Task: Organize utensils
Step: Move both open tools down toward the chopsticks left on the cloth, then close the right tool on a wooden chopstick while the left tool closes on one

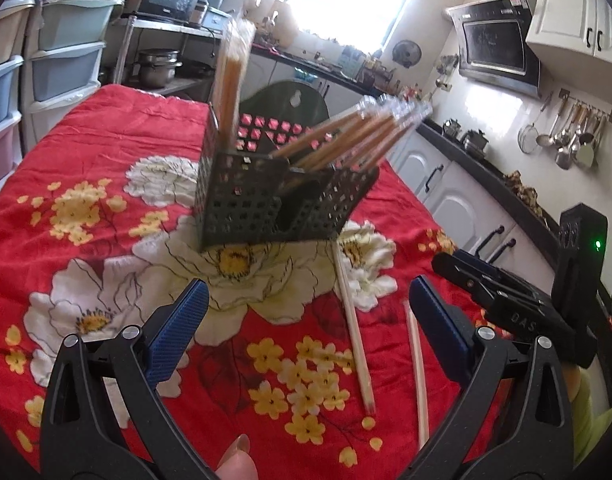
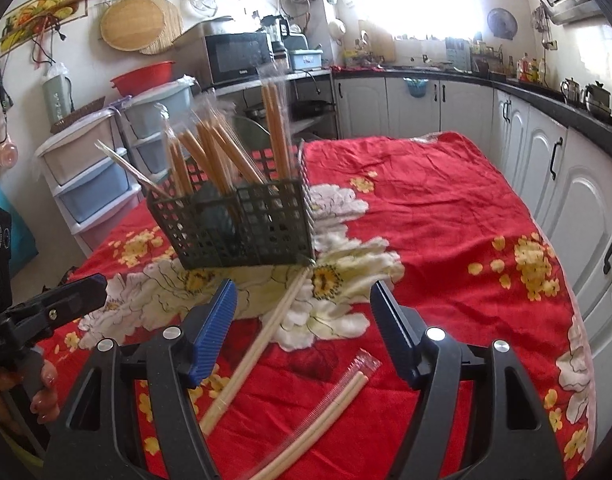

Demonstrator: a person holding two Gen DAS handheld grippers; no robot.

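On the red floral cloth (image 2: pixel 445 208), one black basket (image 2: pixel 242 224), two loose chopstick pairs (image 2: pixel 254 344), both claws (image 1: pixel 306 320) (image 2: pixel 306 320) wide, empty.

We can read very little here. In the left wrist view, the black body of the right gripper (image 1: pixel 517 312) carries raised letters that look like "DAS", the rest hidden. In the right wrist view, the microwave (image 2: pixel 236 56) has a small brand mark on its front, and the tall pale container (image 2: pixel 58 94) bears printing, but both are too blurred for us to read.
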